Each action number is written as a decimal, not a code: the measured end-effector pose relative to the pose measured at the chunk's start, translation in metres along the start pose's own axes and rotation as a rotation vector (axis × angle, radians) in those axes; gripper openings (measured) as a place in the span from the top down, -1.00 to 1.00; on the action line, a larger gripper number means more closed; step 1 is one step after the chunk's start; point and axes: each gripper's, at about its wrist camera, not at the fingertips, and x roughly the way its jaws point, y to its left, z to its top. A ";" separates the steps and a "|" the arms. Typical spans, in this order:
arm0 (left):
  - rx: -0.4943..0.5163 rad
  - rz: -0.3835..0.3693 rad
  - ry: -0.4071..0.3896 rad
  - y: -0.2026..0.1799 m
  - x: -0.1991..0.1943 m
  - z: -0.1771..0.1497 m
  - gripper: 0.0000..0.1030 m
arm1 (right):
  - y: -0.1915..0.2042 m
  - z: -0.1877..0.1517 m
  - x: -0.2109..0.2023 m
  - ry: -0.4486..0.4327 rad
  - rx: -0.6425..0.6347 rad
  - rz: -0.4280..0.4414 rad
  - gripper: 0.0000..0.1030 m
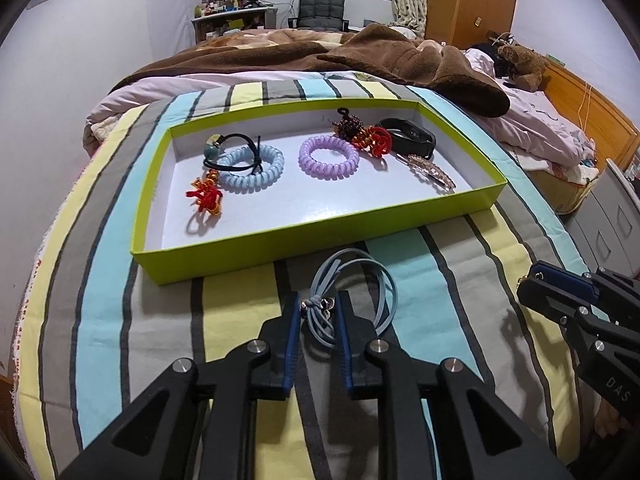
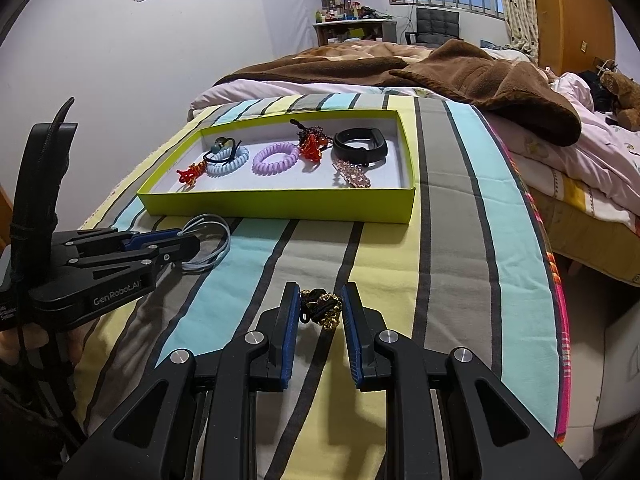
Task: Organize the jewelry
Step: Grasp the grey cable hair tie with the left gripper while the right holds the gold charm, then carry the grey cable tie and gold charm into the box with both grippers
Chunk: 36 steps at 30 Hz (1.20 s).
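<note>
Left hand-held gripper point(image 1: 318, 312): jaws apart, straddling knot of light-blue cord hair tie point(image 1: 352, 280); not yet pinched. Tie lies on striped cloth point(image 1: 460, 280) just in front of near wall of green tray point(image 1: 320, 236).

Right hand-held gripper point(image 2: 320, 306): jaws apart around black-and-gold beaded piece point(image 2: 322, 308) on cloth, nearer front edge.

Handling guess: cord tie light, limp, loops flop; grip at knot with metal beads. Beaded piece small, lumpy, may slip; pinch across bulk, gently.
</note>
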 end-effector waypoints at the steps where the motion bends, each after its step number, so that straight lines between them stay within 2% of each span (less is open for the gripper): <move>1: 0.002 -0.002 -0.003 0.000 -0.002 0.000 0.65 | 0.000 0.000 0.000 -0.001 0.000 0.000 0.57; 21: -0.009 -0.017 -0.112 0.006 -0.041 0.011 0.65 | 0.008 0.008 -0.016 -0.050 -0.020 -0.005 0.57; 36: -0.036 -0.002 -0.174 0.032 -0.055 0.044 0.65 | 0.019 0.056 -0.018 -0.120 -0.052 0.038 0.57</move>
